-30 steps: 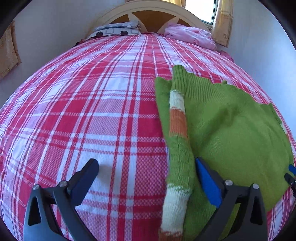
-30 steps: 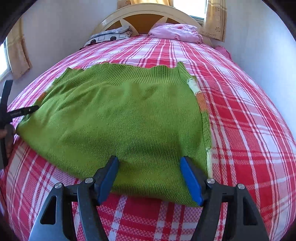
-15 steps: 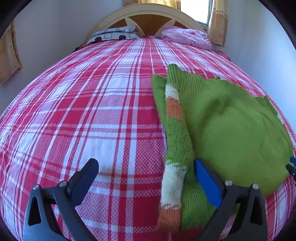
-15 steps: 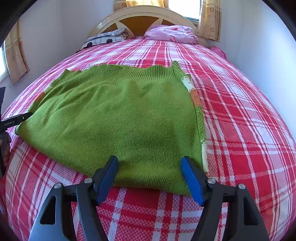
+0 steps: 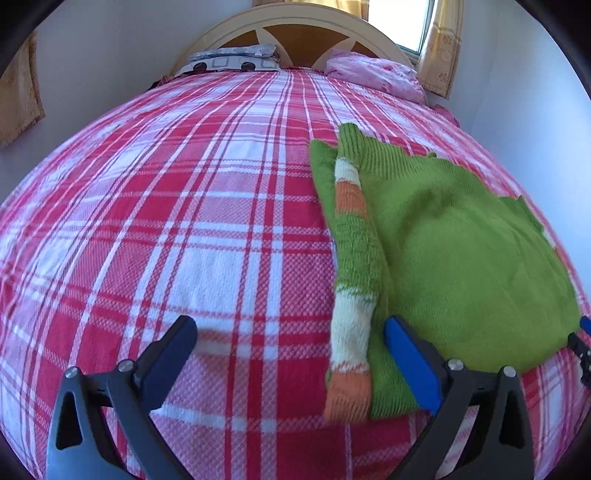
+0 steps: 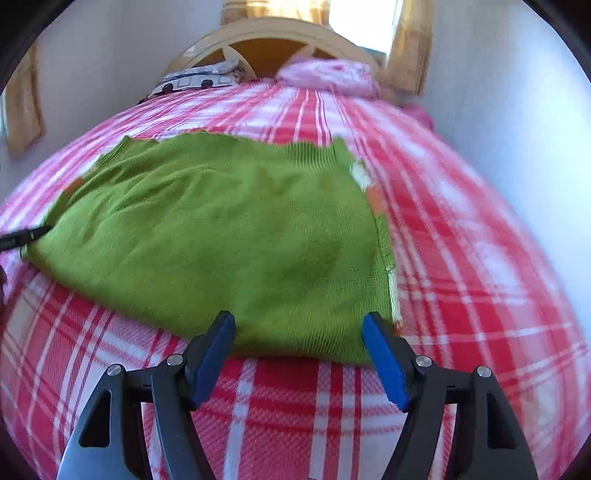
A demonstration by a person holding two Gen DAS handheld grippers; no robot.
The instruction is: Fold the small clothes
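Two grippers point down at a slant over a bed, each with its jaws standing wide apart and nothing clamped between them. The left gripper (image 5: 291, 343) hangs over the red and white checked bedcover (image 5: 192, 221), which fills the gap between its fingers; the striped sleeve (image 5: 351, 280) of a green sweater (image 5: 461, 251) lies folded along the garment's edge just inside the right-hand finger, and that blue pad sits over the green knit near its closest corner. Whether the pad touches the cloth cannot be told. At the far right edge of this view a tip of the right gripper (image 6: 299, 332) shows beside the sweater's hem.

From the right wrist view, the near hem of the sweater (image 6: 229, 236) runs across between the two blue pads, which stand over it without pinching it. Beyond the fingers the sweater spreads flat on the bedcover (image 6: 461, 258), its ribbed edge on the far side. Farther off lie a patterned pillow (image 5: 232, 61), a pink bundle of bedding (image 5: 373, 72), then the curved headboard (image 5: 295, 22) and yellow curtains (image 5: 439, 44) at the window.
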